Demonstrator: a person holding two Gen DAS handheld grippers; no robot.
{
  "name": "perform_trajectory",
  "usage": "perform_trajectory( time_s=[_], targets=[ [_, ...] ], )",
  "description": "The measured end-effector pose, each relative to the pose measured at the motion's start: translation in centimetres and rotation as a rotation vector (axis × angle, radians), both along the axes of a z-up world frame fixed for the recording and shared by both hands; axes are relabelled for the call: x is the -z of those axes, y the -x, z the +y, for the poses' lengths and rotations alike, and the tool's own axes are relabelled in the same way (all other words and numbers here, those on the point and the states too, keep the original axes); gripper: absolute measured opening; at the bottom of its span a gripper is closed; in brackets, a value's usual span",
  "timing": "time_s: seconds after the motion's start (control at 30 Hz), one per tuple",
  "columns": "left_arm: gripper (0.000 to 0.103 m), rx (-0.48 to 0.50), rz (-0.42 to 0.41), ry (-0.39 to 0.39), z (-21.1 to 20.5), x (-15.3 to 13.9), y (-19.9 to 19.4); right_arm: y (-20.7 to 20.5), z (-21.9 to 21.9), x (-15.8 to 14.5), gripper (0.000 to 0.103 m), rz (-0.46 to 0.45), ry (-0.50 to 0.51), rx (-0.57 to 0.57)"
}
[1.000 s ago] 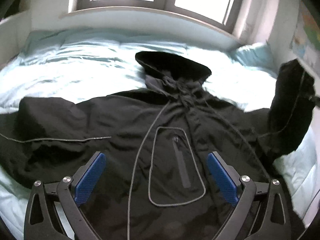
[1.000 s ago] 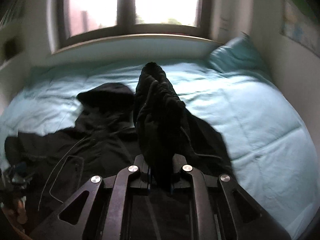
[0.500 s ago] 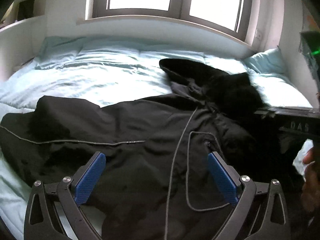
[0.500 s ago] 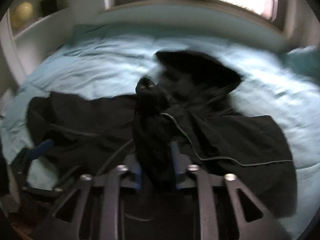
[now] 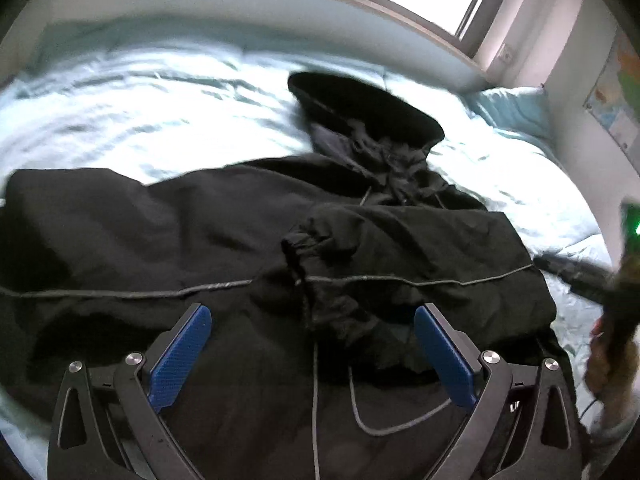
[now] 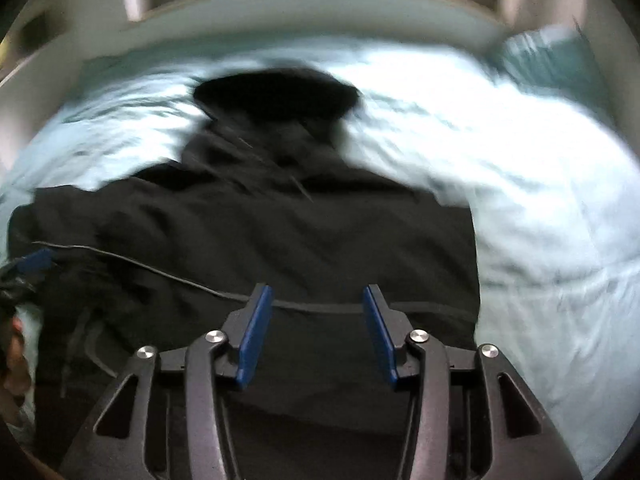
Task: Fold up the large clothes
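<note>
Across the bed [image 5: 168,92] a black jacket [image 5: 160,240] is spread, hood toward the window. One sleeve [image 5: 400,256] is laid over the chest, cuff near the jacket's middle. The other sleeve is stretched out on the left gripper's [image 5: 312,344] side, nearer that gripper, whose jaws are held wide and empty. The right gripper [image 6: 316,328] is opening, nothing gripped.
</note>
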State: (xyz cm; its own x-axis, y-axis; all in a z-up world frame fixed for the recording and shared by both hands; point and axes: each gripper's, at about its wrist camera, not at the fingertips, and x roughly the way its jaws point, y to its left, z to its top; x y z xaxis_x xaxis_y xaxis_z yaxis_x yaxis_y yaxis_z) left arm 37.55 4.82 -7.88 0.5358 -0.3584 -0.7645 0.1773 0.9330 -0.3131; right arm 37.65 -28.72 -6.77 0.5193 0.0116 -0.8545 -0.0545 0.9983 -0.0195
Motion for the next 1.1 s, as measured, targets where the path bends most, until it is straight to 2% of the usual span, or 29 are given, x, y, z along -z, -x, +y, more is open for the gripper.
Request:
perform_trajectory(
  time_s=[0.07, 0.17, 0.23, 0.27, 0.33, 0.43, 0.5, 0.53, 0.6, 0.67, 0.7, 0.73, 0.83, 0.87, 0.93, 0.97, 1.03, 1.1],
  targets=[
    [0.100, -0.004, 0.030, 0.026, -0.5, 1.1, -1.1, -0.3, -2.1, 2.5, 0.049, 0.038, -0.001, 0.041],
    [0.075, 0.034, 0.120, 0.019, -2.3, 3.5, -3.1, -0.5, -3.9, 6.1, 0.047, 0.119, -0.039, 0.067],
    [0.030, 0.048, 0.143, -0.004, -3.5, 4.5, -4.0, -0.3, -3.9, 6.6, 0.047, 0.128, -0.035, 0.065],
    [0.030, 0.051, 0.134, -0.026, -4.0, 4.4, -4.1, -0.1, -3.7, 6.4, 0.047, 0.120, -0.021, 0.058],
    [0.023, 0.050, 0.083, -0.044, -4.1, 2.9, -3.8, 0.4, -3.4, 5.2, 0.047, 0.099, -0.024, 0.045],
    [0.023, 0.046, -0.008, 0.041, -2.2, -0.9, -2.3, 1.2, -3.0, 2.4, 0.047, 0.043, -0.088, 0.016],
    [0.023, 0.028, -0.024, 0.060, -0.3, -2.2, -1.7, 1.5, -2.4, 1.3, 0.051, 0.018, -0.082, 0.002],
    [0.024, 0.031, -0.006, 0.067, 0.3, -2.2, -1.8, 1.4, -1.9, 1.3, 0.052, 0.016, -0.072, -0.007],
    [0.024, 0.046, 0.095, 0.075, 1.9, -0.1, -2.3, 0.6, -1.1, 2.2, 0.057, 0.041, -0.046, -0.019],
    [0.026, 0.029, 0.192, 0.029, 2.6, 3.1, -2.5, -0.6, -0.6, 5.0, 0.057, 0.128, -0.034, -0.016],
    [0.027, 0.032, 0.222, 0.011, 2.6, 4.3, -2.5, -1.1, -0.5, 7.0, 0.057, 0.187, -0.033, -0.006],
    [0.027, 0.039, 0.229, 0.014, 2.6, 5.2, -2.3, -1.3, -0.4, 8.1, 0.058, 0.200, -0.021, -0.004],
    [0.028, 0.042, 0.172, 0.018, 2.8, 4.3, -1.4, -1.3, 0.3, 7.9, 0.058, 0.179, 0.025, -0.020],
    [0.029, 0.035, 0.150, 0.013, 2.9, 3.4, -1.2, -1.2, 0.2, 7.4, 0.058, 0.180, 0.020, -0.017],
    [0.033, 0.020, 0.048, -0.011, 2.7, 0.4, -0.3, -0.4, 0.0, 5.5, 0.058, 0.145, -0.034, -0.015],
    [0.037, 0.015, 0.016, -0.021, 2.5, -0.7, 0.0, 0.1, 0.0, 4.6, 0.058, 0.122, -0.051, -0.018],
    [0.063, 0.034, -0.052, -0.023, 1.6, -2.7, 0.8, 1.3, 0.5, 2.7, 0.059, 0.062, -0.080, -0.030],
    [0.066, 0.099, -0.075, -0.011, -0.4, -3.2, 0.6, 2.1, 1.3, 2.4, 0.062, 0.034, -0.090, -0.045]
  ],
)
